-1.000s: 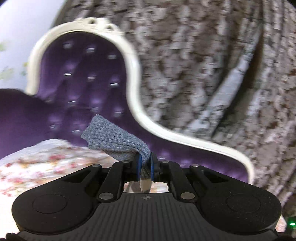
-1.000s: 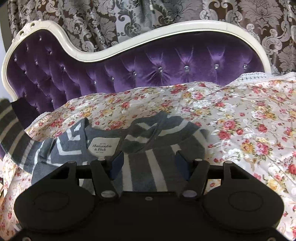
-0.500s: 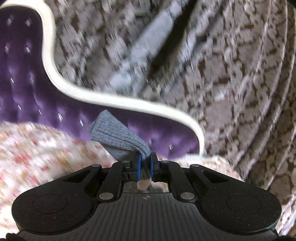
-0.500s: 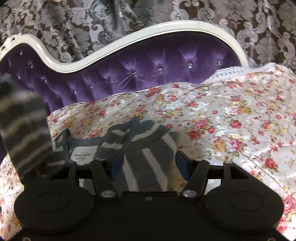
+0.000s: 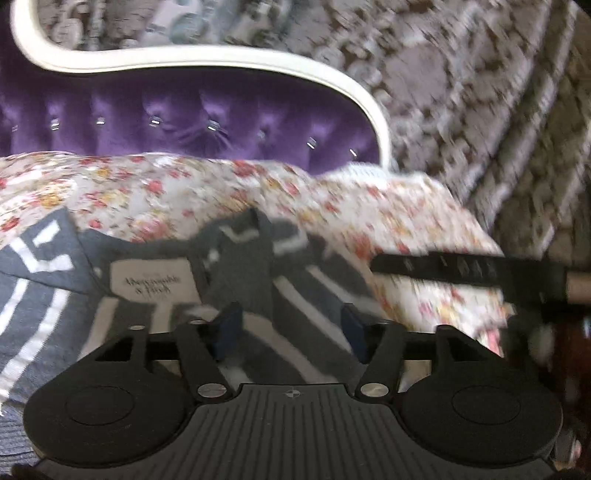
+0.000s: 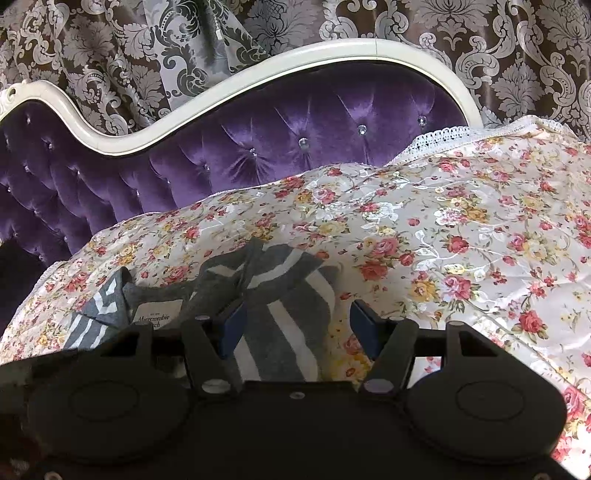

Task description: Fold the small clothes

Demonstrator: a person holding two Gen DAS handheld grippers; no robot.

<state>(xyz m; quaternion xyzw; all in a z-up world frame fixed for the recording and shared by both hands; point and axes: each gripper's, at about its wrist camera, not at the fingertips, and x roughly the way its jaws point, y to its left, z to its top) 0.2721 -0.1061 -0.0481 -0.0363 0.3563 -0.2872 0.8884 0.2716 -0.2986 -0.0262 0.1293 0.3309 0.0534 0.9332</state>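
Observation:
A grey sweater with white stripes (image 5: 258,266) and a white neck label (image 5: 151,282) lies on the floral bedspread (image 5: 155,195). My left gripper (image 5: 291,328) is open and empty just above the sweater, a folded-over sleeve between its jaws. The sweater also shows in the right wrist view (image 6: 284,310), with its label (image 6: 157,314) at the left. My right gripper (image 6: 297,325) is open and empty over the sweater's right edge. Part of the right gripper (image 5: 461,275) shows at the right of the left wrist view.
A purple tufted headboard (image 6: 295,122) with a white curved frame (image 6: 258,77) stands behind the bedspread (image 6: 461,221). Patterned grey-brown curtains (image 6: 406,22) hang behind it. The bedspread's lace edge (image 6: 461,134) lies at the back right.
My left gripper held the grey sleeve shut and high; it swung right and down over the sweater and opened, releasing the sleeve on the sweater. My right gripper shifted slightly right.

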